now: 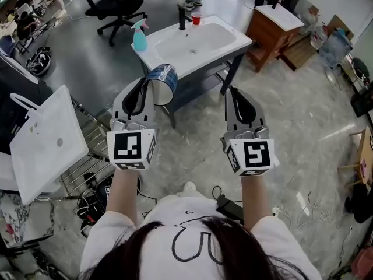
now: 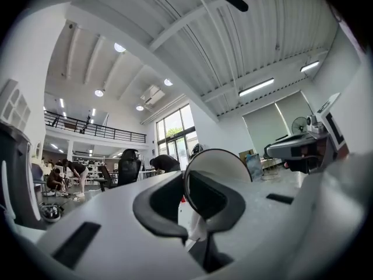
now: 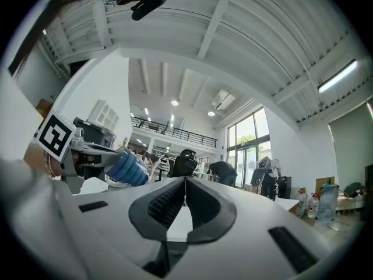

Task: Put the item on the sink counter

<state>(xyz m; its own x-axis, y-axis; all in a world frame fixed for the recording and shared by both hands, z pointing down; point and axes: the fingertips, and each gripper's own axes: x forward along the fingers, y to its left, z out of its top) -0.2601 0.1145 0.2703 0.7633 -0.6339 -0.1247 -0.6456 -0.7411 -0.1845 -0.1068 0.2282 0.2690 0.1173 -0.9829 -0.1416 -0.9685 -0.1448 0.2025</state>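
In the head view my left gripper (image 1: 145, 88) is shut on the rim of a blue ribbed cup (image 1: 162, 79) with a white inside, held on its side above the floor. Just beyond it stands the white sink counter (image 1: 230, 42) with a black faucet (image 1: 182, 16). The left gripper view shows the cup's (image 2: 224, 161) wall pinched between my left gripper's (image 2: 187, 202) pads. My right gripper (image 1: 233, 93) is level with the left, shut and empty. In the right gripper view its jaws (image 3: 185, 198) meet, and the blue cup (image 3: 126, 167) shows at the left.
A blue spray bottle (image 1: 139, 37) and a red cup (image 1: 196, 18) stand on the sink counter. A white basin (image 1: 46, 139) lies on a wire rack at the left. A wooden cabinet (image 1: 269, 31) stands right of the sink, a black office chair (image 1: 116, 4) behind it.
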